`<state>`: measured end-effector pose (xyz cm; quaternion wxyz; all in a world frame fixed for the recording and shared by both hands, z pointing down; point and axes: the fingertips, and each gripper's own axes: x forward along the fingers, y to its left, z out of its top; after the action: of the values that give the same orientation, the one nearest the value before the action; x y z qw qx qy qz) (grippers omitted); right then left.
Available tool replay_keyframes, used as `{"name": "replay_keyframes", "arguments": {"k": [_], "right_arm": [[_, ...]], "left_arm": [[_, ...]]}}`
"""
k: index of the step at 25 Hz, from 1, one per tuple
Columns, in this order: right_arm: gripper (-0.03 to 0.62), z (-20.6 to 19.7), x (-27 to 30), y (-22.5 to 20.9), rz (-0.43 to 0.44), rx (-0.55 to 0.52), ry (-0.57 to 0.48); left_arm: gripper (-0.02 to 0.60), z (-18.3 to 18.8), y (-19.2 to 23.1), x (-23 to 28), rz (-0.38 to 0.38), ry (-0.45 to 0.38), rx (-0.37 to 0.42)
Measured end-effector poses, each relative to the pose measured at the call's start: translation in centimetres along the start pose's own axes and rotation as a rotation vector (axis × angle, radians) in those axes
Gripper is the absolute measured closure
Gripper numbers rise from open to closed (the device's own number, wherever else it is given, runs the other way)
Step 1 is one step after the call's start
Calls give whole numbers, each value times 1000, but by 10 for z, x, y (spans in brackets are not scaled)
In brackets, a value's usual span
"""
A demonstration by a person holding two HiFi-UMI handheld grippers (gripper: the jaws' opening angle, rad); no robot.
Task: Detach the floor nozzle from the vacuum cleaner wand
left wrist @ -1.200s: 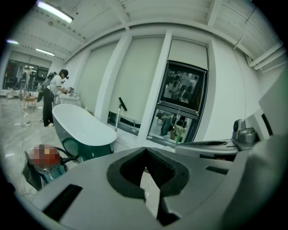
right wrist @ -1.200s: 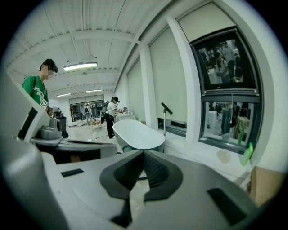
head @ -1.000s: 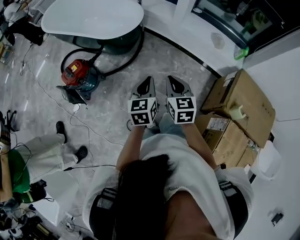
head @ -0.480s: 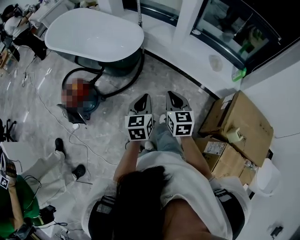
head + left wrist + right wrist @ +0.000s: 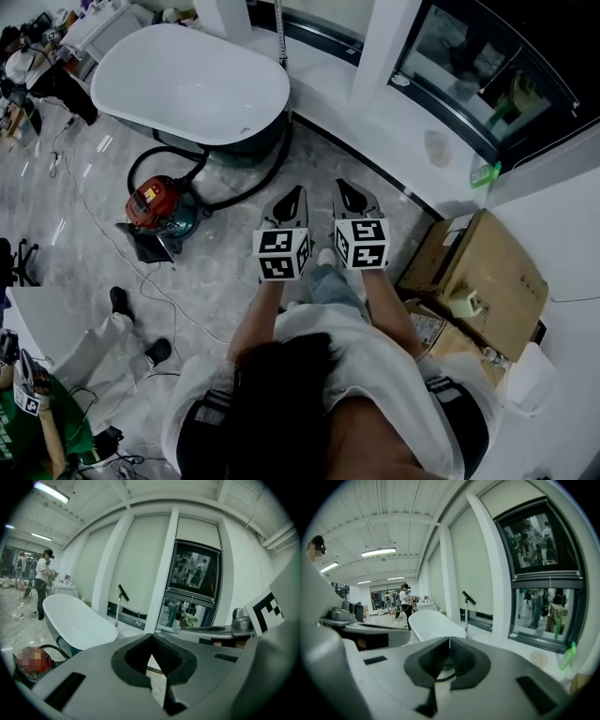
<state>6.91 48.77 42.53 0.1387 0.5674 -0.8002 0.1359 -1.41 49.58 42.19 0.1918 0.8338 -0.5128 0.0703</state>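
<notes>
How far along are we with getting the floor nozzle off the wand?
Nothing looks done. The left gripper and right gripper are both shut and empty, held side by side, well apart from the red vacuum cleaner on the floor by the bathtub. Left to do: reach it and carry out the whole separation.
</notes>
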Motion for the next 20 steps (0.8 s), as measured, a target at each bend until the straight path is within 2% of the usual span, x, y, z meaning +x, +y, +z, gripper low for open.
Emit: {"name": "replay_keyframes", "arguments": {"k": [5, 12, 20], "right_arm": [[579, 12, 21, -27, 19, -3, 15], [579, 21, 51, -63, 69, -8, 29], [579, 45, 87, -86, 127, -24, 25]], "left_arm": [[577, 18, -2, 32, 34, -9, -18], [577, 20, -12, 75, 84, 10, -28], [577, 49, 0, 112, 158, -23, -41]]}}
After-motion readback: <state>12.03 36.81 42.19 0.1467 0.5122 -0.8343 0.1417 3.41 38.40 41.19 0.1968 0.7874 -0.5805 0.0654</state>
